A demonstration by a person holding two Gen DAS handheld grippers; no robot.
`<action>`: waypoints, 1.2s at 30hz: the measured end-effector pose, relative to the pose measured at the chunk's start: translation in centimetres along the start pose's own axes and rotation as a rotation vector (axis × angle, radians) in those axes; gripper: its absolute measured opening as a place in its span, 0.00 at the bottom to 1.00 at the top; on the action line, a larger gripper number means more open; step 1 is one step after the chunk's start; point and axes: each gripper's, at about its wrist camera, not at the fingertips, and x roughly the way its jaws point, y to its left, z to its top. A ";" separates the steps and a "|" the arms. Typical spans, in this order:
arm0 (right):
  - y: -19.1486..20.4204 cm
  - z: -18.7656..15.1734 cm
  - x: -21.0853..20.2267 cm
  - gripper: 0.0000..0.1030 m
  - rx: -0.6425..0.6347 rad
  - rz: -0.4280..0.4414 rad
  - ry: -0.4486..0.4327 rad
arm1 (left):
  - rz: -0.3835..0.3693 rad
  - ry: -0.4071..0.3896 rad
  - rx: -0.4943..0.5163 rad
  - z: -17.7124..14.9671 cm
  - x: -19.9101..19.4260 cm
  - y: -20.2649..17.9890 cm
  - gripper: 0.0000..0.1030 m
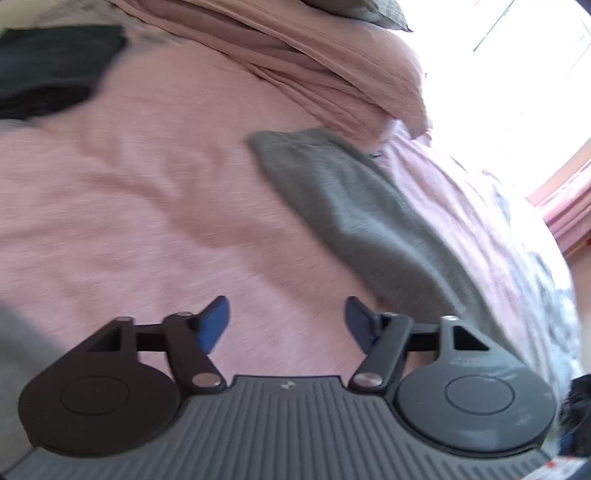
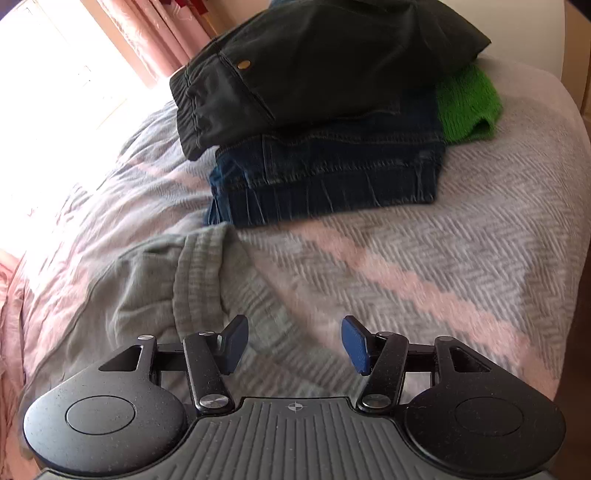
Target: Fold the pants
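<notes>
Grey sweatpants [image 1: 354, 218] lie stretched out on the pink bedspread [image 1: 147, 206] in the left wrist view, one leg running away up and to the left. My left gripper [image 1: 287, 325] hovers open over bare bedspread, just left of that leg, with nothing between its blue pads [image 1: 214, 325]. In the right wrist view the ribbed waistband end of the grey sweatpants [image 2: 155, 291] lies at the lower left. My right gripper [image 2: 294, 343] is open just right of the waistband, above the herringbone blanket [image 2: 424, 258], holding nothing.
A stack of folded clothes stands ahead of the right gripper: black trousers [image 2: 325, 70] on dark jeans [image 2: 332, 177], with a green knit [image 2: 469, 107] behind. A dark garment [image 1: 51, 70] lies far left, a bunched pink duvet [image 1: 314, 62] behind. A bright window [image 1: 517, 66] and pink curtains [image 2: 147, 33] border the bed.
</notes>
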 end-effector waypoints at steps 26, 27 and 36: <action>9.2 -2.5 0.9 0.52 -0.048 0.010 -0.017 | 0.047 -0.212 0.249 13.9 8.7 -1.4 0.19; 9.5 -2.8 0.9 0.52 -0.063 0.018 -0.011 | 0.160 -0.163 0.238 13.3 10.7 0.1 0.25; 8.5 -5.3 -0.4 0.51 -0.366 0.039 0.088 | 0.289 -0.076 0.168 7.0 6.6 3.8 0.20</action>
